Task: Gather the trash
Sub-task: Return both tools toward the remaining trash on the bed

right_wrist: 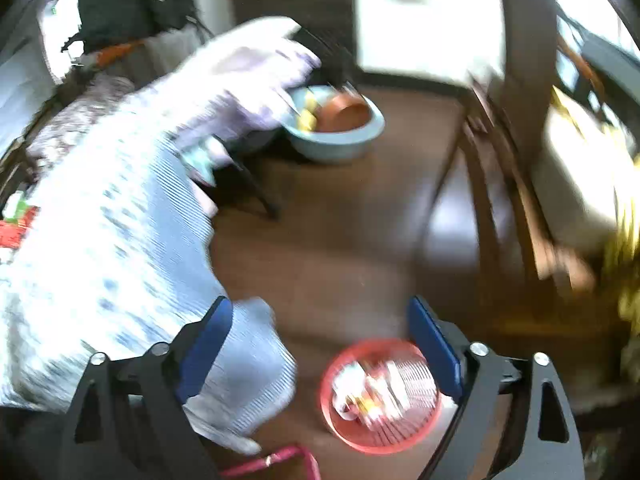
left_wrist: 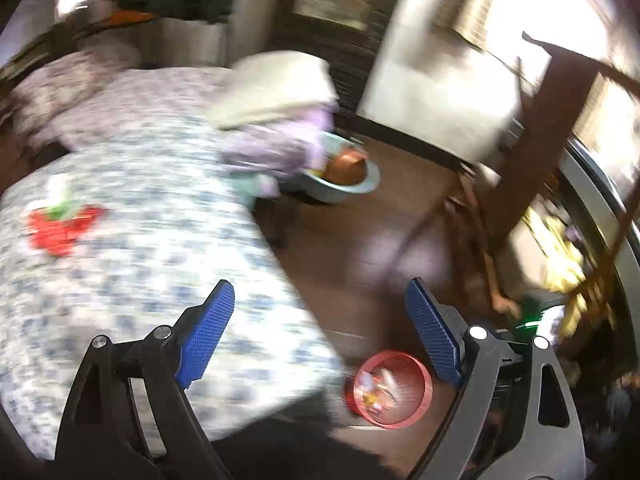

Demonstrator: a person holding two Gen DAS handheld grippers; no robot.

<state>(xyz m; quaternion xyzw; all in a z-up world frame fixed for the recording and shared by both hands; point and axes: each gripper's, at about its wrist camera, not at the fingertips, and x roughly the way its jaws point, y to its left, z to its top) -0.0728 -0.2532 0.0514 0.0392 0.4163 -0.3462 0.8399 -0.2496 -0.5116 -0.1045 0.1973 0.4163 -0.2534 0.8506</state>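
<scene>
Both views are blurred. A red mesh basket [left_wrist: 394, 390] [right_wrist: 380, 394] stands on the brown floor beside the table, with light wrappers and scraps inside it. On the table's blue-and-white flowered cloth [left_wrist: 140, 272] [right_wrist: 112, 248] lies a red and green packet [left_wrist: 60, 224] [right_wrist: 16, 228], far to the left. My left gripper [left_wrist: 320, 292] hangs open over the table's corner, nothing between its blue pads. My right gripper [right_wrist: 320, 304] is open too, above the floor and the basket, and holds nothing.
A pale blue basin [left_wrist: 360, 188] [right_wrist: 340, 140] holding a brown bowl [left_wrist: 346, 168] [right_wrist: 348, 114] sits on the floor beyond the table. Folded cream and lilac cloths [left_wrist: 276, 92] lie at the table's far end. Wooden chair legs [left_wrist: 472, 216] stand right. A pink frame [right_wrist: 280, 462] shows below.
</scene>
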